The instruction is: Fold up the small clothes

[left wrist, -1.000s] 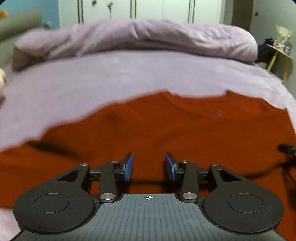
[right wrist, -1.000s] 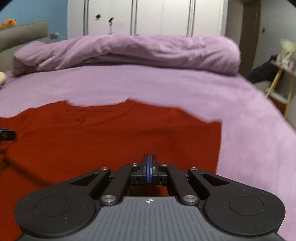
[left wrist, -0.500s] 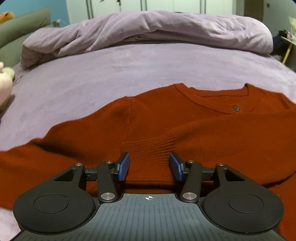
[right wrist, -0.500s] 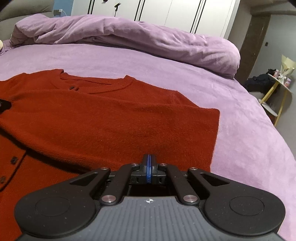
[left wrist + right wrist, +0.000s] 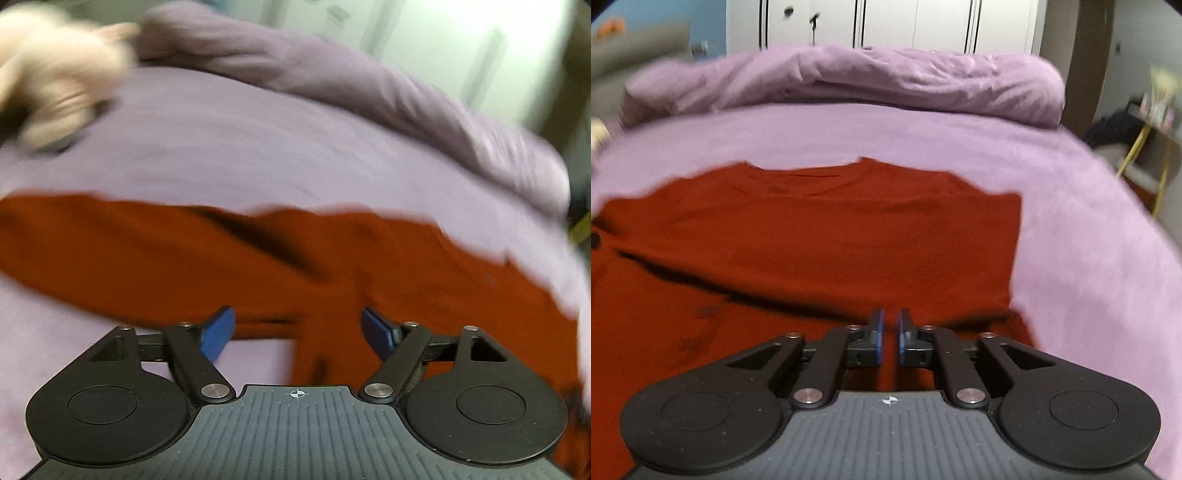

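Observation:
A rust-red knitted sweater [image 5: 820, 236] lies flat on the purple bed, its right sleeve folded across the body. It also shows in the left wrist view [image 5: 184, 258], blurred, with its left sleeve stretched out to the left. My left gripper [image 5: 299, 328] is wide open and empty, low over the sweater's near edge. My right gripper [image 5: 889, 334] has its jaws a narrow gap apart with nothing between them, just above the folded sleeve near the sweater's right side.
A bunched purple duvet [image 5: 849, 81] lies across the far side of the bed [image 5: 1089, 240]. A beige plush toy [image 5: 55, 85] sits at the far left. White wardrobe doors [image 5: 886, 22] stand behind. A yellow side table [image 5: 1156, 122] stands off the bed's right edge.
My right gripper was shut and has opened slightly. My left gripper has opened wider and swung left, so the plush toy and the stretched-out sleeve came into its view.

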